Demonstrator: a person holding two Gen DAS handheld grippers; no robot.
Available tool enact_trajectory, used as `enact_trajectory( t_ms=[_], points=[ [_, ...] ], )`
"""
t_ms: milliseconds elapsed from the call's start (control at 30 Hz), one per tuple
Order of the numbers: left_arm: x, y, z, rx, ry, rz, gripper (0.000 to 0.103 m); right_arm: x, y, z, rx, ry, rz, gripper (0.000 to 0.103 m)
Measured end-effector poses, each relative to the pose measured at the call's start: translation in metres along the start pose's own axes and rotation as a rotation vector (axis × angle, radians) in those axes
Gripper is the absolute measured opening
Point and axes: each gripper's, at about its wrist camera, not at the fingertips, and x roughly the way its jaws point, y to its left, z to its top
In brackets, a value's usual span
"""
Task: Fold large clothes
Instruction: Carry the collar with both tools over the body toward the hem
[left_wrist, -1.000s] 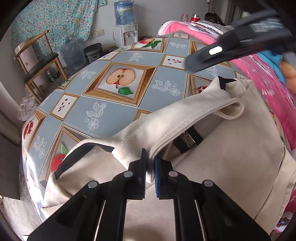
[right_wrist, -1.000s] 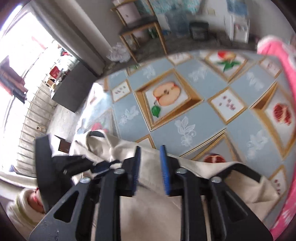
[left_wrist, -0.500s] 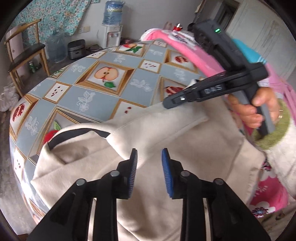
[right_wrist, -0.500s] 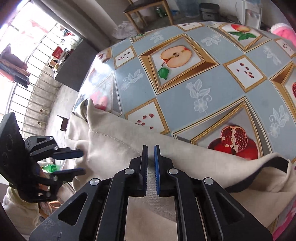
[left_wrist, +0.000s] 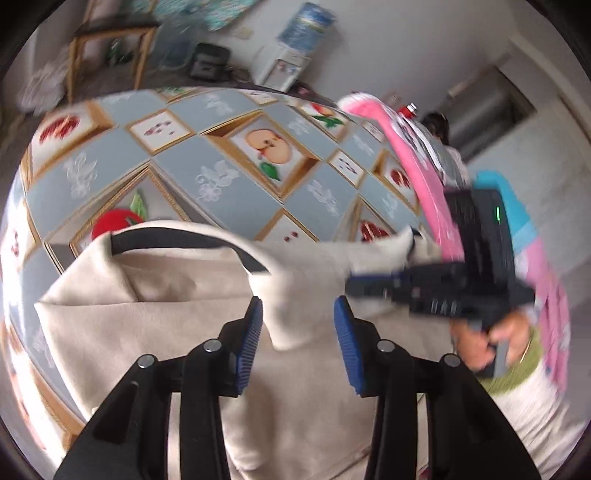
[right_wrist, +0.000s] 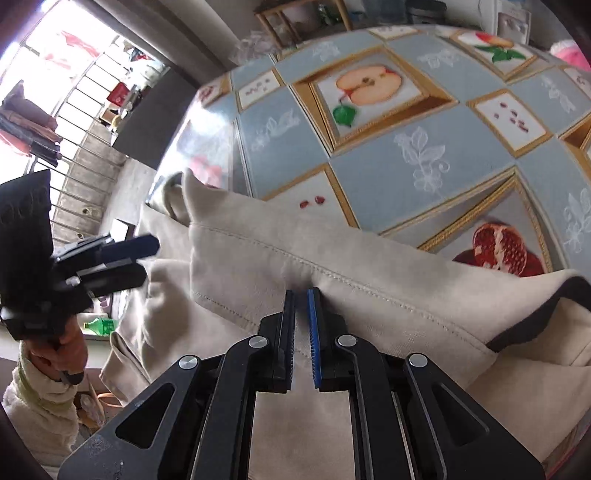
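The tablecloth (right_wrist: 424, 122) lay bare across the upper middle and right of the right wrist frame, open for passing. The cream garment (right_wrist: 332, 288) filled the lower half, and a pink blanket (left_wrist: 424, 166) blocked the table's right edge in the left wrist frame.

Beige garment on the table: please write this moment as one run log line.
beige garment: on fruit-print tablecloth | left gripper: jaws opening, fold between, unpressed | right gripper: shut on stitched edge
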Motion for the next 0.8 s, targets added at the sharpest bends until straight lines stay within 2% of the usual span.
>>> enact_trajectory(
  t_ms=[133,200,233,300,400,500,567,667,800],
  points=[
    [0.019,0.016,0.011,-0.125,0.042,-0.017,0.052,-0.013,0.000,-0.002,0.026,-0.032,0.025,0.007],
    [0.031,0.018,0.014,-0.150,0.075,-0.007,0.054,-0.024,-0.004,-0.005,0.054,-0.059,0.048,0.012],
    [0.037,0.018,0.015,-0.155,0.093,0.002,0.054,-0.030,-0.008,-0.008,0.066,-0.075,0.049,0.015],
    [0.046,0.017,0.016,-0.155,0.116,0.009,0.054,-0.048,-0.014,-0.016,0.088,-0.126,0.016,0.042],
    [0.052,0.016,0.016,-0.154,0.127,0.022,0.054,-0.076,-0.031,-0.033,0.142,-0.189,0.005,0.047],
    [0.052,0.020,0.018,-0.171,0.135,0.009,0.054,-0.098,-0.061,-0.052,0.263,-0.221,0.012,0.052],
    [0.051,0.023,0.018,-0.188,0.142,-0.003,0.054,-0.100,-0.081,-0.063,0.348,-0.207,0.042,0.055],
    [0.049,0.024,0.017,-0.201,0.148,-0.009,0.054,-0.086,-0.101,-0.072,0.439,-0.140,0.118,0.055],
    [0.052,0.019,0.013,-0.211,0.173,-0.063,0.054,-0.068,-0.105,-0.075,0.469,-0.089,0.199,0.055]
  ],
)
